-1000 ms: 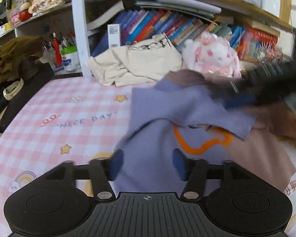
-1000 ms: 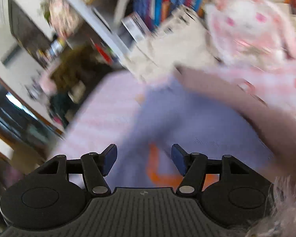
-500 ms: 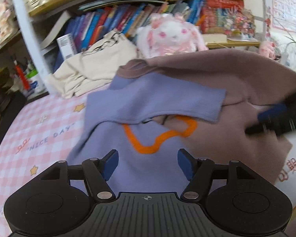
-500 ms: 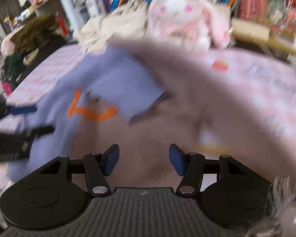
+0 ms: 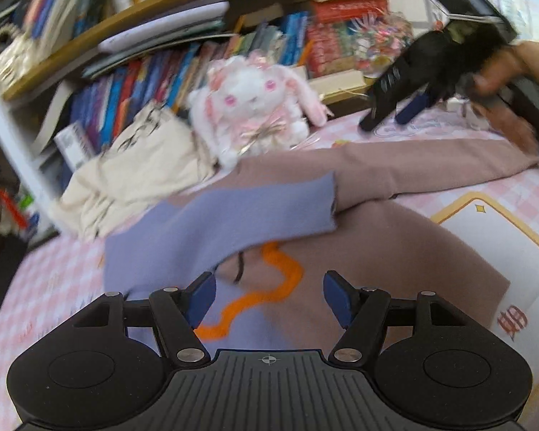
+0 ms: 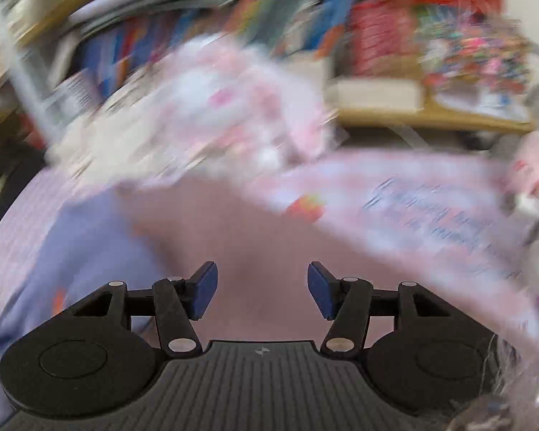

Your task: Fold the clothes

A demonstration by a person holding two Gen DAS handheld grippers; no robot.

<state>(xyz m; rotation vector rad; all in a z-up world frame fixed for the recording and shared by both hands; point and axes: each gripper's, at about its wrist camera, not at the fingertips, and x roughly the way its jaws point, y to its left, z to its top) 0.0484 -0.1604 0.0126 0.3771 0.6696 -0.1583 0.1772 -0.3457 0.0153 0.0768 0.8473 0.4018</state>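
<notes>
A two-tone sweater (image 5: 377,248), mauve-brown on one half and lavender on the other with an orange outline on its chest, lies on the pink checked tablecloth (image 5: 50,280). Its lavender sleeve (image 5: 233,212) is folded across the body; the brown sleeve (image 5: 395,168) stretches out to the right. My left gripper (image 5: 267,296) hovers open over the sweater's lower chest, holding nothing. My right gripper (image 6: 262,289) is open above the brown half (image 6: 233,237); from the left wrist view it (image 5: 388,118) is lifted at the far right in a person's hand (image 5: 503,72). The right wrist view is heavily blurred.
A cream garment (image 5: 140,176) lies crumpled at the back left beside a white and pink plush rabbit (image 5: 255,107). Behind them runs a bookshelf (image 5: 204,57) full of books. A yellow-edged panel (image 5: 496,237) of the tablecloth shows at right.
The right gripper rose from the sweater's right side to the far right above the outstretched brown sleeve. The left gripper's view swung further right. Both stayed open.
</notes>
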